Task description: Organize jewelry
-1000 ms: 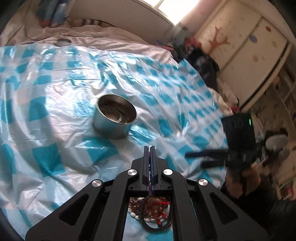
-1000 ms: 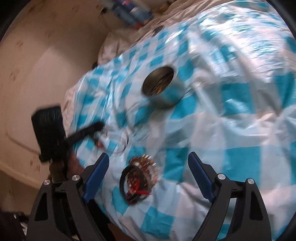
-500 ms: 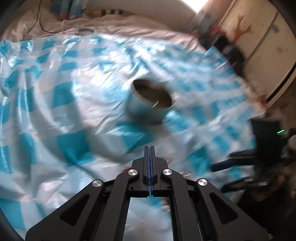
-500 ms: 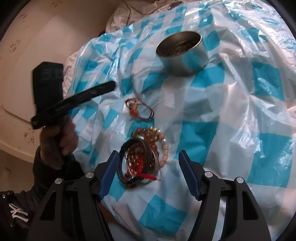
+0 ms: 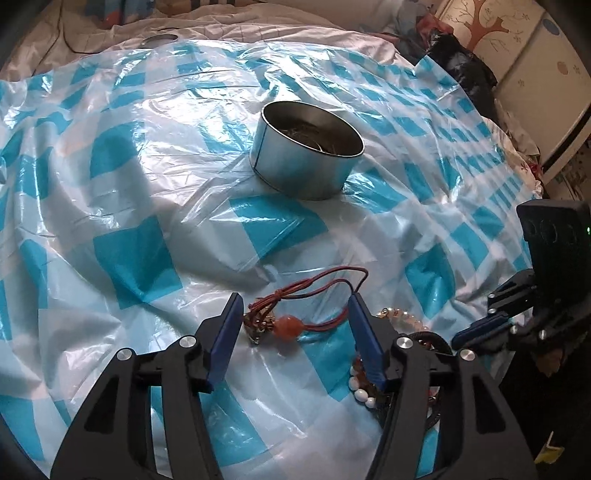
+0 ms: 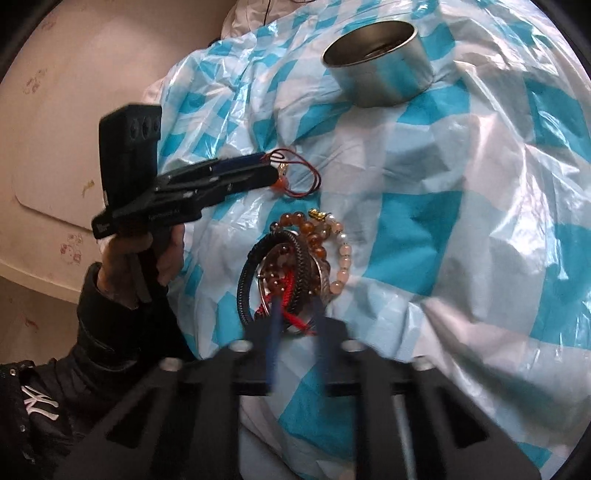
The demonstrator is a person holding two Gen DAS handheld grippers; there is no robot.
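A round metal tin (image 5: 308, 149) stands on the blue-and-white checked plastic sheet (image 5: 140, 258); it also shows in the right wrist view (image 6: 380, 59). A red cord necklace with an orange bead (image 5: 291, 323) lies between the open fingers of my left gripper (image 5: 295, 306), which shows in the right wrist view (image 6: 266, 166) over the cord (image 6: 303, 177). A pile of bead bracelets and a black ring (image 6: 295, 258) lies in front of my right gripper (image 6: 295, 302), whose blurred fingers stand narrowly apart at the pile's red tassel. The pile shows partly in the left view (image 5: 399, 321).
The sheet covers a bed with white bedding (image 5: 221, 22) behind it. A wardrobe with a tree picture (image 5: 517, 44) and dark clothes (image 5: 461, 66) stand at the right. A pale wall panel (image 6: 55, 129) lies to the left in the right wrist view.
My left gripper has opened and come down around the red cord necklace. My right gripper has narrowed its fingers and moved in to the bracelet pile.
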